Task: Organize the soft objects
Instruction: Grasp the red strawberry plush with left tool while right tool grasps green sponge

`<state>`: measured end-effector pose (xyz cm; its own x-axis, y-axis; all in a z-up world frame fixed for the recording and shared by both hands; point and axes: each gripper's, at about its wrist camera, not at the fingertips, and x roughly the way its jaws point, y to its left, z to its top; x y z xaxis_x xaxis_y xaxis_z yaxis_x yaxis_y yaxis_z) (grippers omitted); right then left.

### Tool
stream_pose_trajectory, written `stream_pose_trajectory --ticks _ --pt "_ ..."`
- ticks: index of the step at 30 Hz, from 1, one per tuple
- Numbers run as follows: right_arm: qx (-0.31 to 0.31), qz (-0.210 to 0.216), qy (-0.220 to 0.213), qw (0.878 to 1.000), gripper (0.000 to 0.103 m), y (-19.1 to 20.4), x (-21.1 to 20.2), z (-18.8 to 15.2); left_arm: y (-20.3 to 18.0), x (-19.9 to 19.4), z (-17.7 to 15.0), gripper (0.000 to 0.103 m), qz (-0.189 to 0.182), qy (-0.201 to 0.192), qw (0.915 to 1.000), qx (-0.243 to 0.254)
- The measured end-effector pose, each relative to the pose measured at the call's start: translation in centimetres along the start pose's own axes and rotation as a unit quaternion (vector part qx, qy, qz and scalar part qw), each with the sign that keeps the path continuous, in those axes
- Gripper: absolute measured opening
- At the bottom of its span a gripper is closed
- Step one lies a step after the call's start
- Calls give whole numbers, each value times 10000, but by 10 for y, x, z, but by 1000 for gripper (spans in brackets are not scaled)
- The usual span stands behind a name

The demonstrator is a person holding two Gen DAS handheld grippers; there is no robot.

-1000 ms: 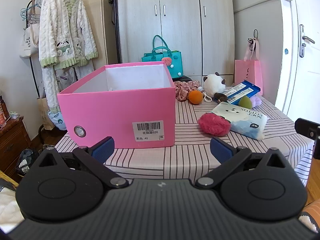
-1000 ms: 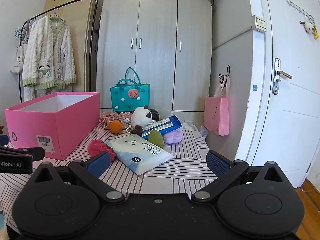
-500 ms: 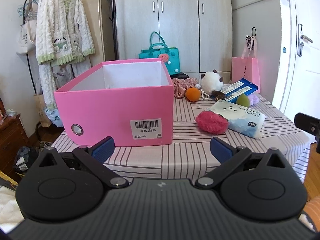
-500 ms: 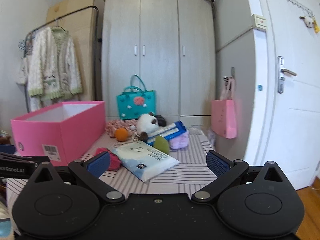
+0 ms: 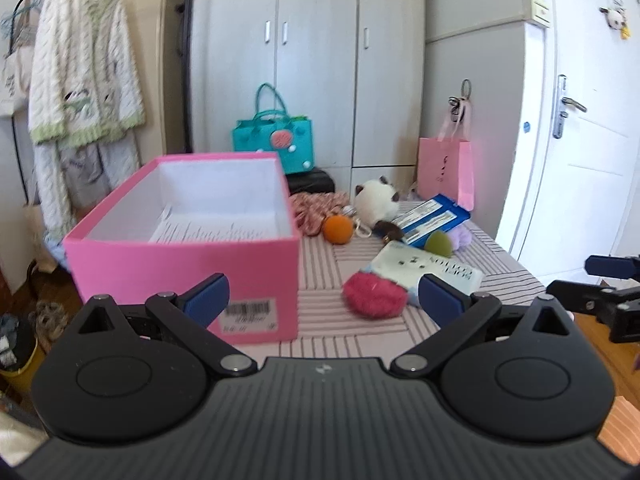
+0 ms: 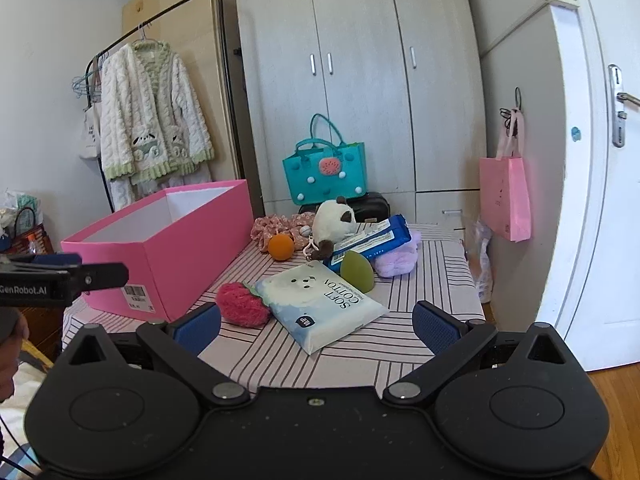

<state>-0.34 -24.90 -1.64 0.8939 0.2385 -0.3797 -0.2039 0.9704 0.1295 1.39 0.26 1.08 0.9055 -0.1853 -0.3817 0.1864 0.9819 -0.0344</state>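
Note:
An open pink box (image 5: 188, 264) (image 6: 188, 248) stands on the left of a striped table (image 6: 436, 292). To its right lie a fuzzy red puff (image 5: 374, 294) (image 6: 242, 304), a white soft-cotton tissue pack (image 6: 320, 304), an orange ball (image 6: 281, 246), a panda plush (image 6: 334, 222), a green egg-shaped sponge (image 6: 357, 271), a blue pack (image 6: 374, 238), a lilac fluffy item (image 6: 400, 260) and a pink scrunchie (image 6: 276, 226). My left gripper (image 5: 322, 300) is open and empty before the box and puff. My right gripper (image 6: 316, 322) is open and empty before the tissue pack.
A teal bag (image 6: 324, 174) sits on a black case behind the table, before a grey wardrobe (image 6: 360, 80). A pink paper bag (image 6: 506, 200) hangs at the right near a white door (image 6: 600, 180). A clothes rack with a cardigan (image 6: 152, 120) stands at the left.
Both grippers have risen and moved closer to the table; the left view now looks down into the box. Both jaws stay open and empty.

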Motion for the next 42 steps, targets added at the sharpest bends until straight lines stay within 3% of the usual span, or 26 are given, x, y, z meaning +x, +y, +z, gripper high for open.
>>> stream_pose_trajectory --ticks 8,16,27,30,35,42 --pt "113 152 301 9994 98 -25 33 8 -19 33 11 95 -398 244 9985 277" --pt "229 168 469 9985 98 -49 66 17 -46 75 8 91 -479 531 9951 684" --pt "637 512 882 9927 94 -71 120 25 -64 128 -7 82 -116 1226 9861 1116" --pt "715 608 947 9911 93 -74 131 29 -69 133 -7 79 -175 1260 9853 1144" --pt "889 783 1029 9876 92 -79 149 37 -76 139 -6 77 51 1185 9850 1250" --pt "880 720 1234 9858 84 -77 174 41 -82 149 -5 77 171 1095 9864 1217"
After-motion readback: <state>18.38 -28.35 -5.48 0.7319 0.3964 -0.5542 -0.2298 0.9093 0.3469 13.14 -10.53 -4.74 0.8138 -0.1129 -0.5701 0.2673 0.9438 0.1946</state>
